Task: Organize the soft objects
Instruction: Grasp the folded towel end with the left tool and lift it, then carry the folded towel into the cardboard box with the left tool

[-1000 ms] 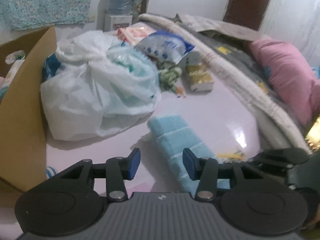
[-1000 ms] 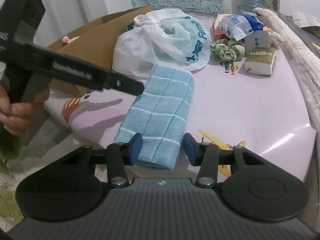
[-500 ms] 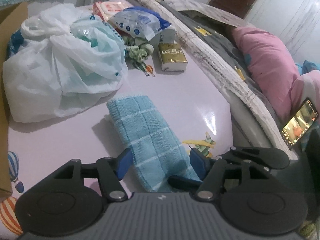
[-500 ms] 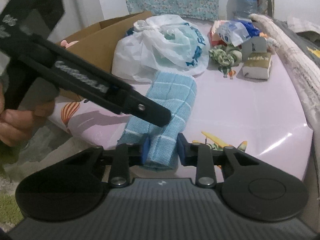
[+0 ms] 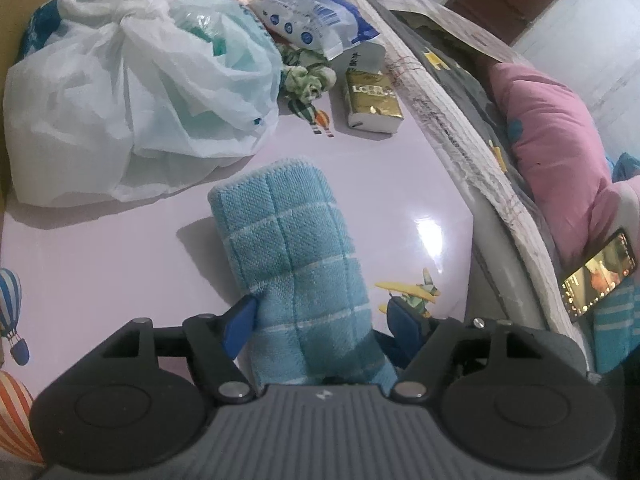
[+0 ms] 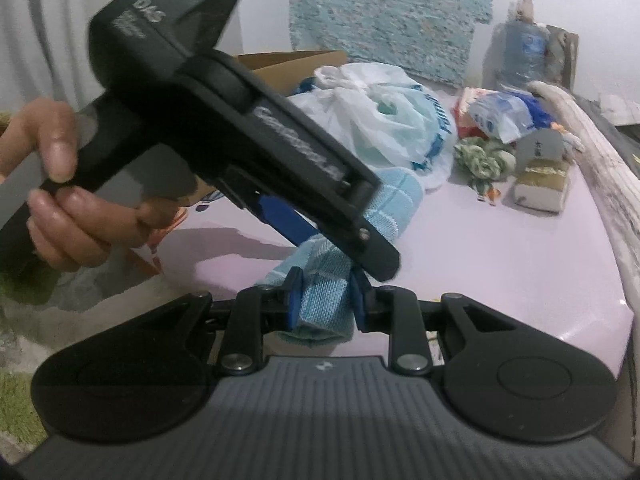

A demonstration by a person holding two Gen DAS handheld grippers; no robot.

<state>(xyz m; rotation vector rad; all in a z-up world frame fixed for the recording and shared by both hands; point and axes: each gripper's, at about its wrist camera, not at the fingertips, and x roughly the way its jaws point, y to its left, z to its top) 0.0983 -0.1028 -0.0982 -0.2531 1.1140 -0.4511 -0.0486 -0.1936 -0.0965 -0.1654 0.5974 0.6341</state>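
A folded light-blue checked towel (image 5: 296, 248) lies lengthwise on the pale pink table (image 5: 100, 248). My left gripper (image 5: 320, 320) is open, its blue fingers either side of the towel's near part. My right gripper (image 6: 326, 300) is shut on the towel's near end (image 6: 322, 300), which is lifted off the table edge. In the right wrist view the left gripper's body (image 6: 224, 128), held by a hand, crosses in front and hides most of the towel.
A knotted white plastic bag (image 5: 132, 92) sits behind the towel, beside a cardboard box (image 6: 292, 64). A green cloth bundle (image 5: 308, 76), a gold tissue pack (image 5: 372, 100) and a blue-white packet (image 5: 312, 20) lie further back. A rolled mat (image 5: 452, 120), pink pillow (image 5: 560, 148) and phone (image 5: 596, 276) are at right.
My left gripper moved forward over the towel so its open fingers now straddle it. My right gripper closed tighter on the towel's near end and raised it.
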